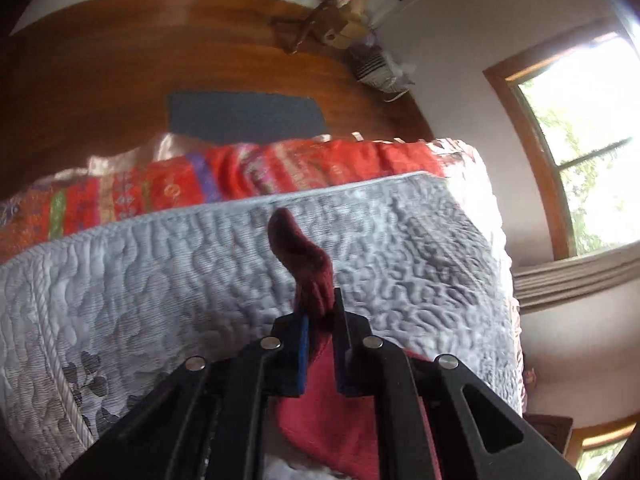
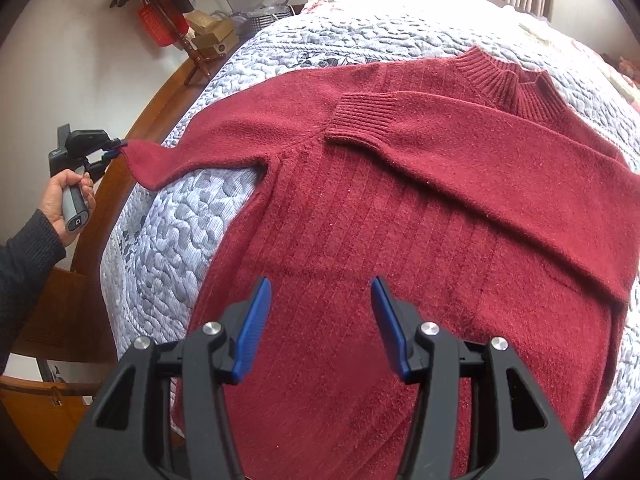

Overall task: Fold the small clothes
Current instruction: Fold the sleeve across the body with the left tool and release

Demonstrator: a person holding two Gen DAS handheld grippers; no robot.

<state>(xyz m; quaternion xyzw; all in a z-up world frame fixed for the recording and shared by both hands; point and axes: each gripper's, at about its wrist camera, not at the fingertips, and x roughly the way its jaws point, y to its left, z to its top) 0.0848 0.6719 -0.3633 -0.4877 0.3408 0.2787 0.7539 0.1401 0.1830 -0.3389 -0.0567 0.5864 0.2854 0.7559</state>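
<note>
A dark red knit sweater (image 2: 400, 208) lies flat on the grey quilted bed cover (image 2: 168, 264), collar toward the far right. One sleeve is folded across the chest, its ribbed cuff (image 2: 366, 120) near the middle. The other sleeve stretches out to the left, off the bed edge. My left gripper (image 2: 118, 149) is shut on that sleeve's end; in the left wrist view the sleeve cuff (image 1: 304, 256) sticks up from between the closed left gripper (image 1: 320, 312). My right gripper (image 2: 320, 292) hovers open over the sweater's lower body, holding nothing.
A person's hand (image 2: 68, 196) and dark sleeve hold the left tool beside the bed. A wooden floor (image 1: 120, 72) with a dark mat (image 1: 244, 116), a colourful red blanket (image 1: 240, 176), a window (image 1: 580, 152) and a cluttered corner (image 2: 200, 28) surround the bed.
</note>
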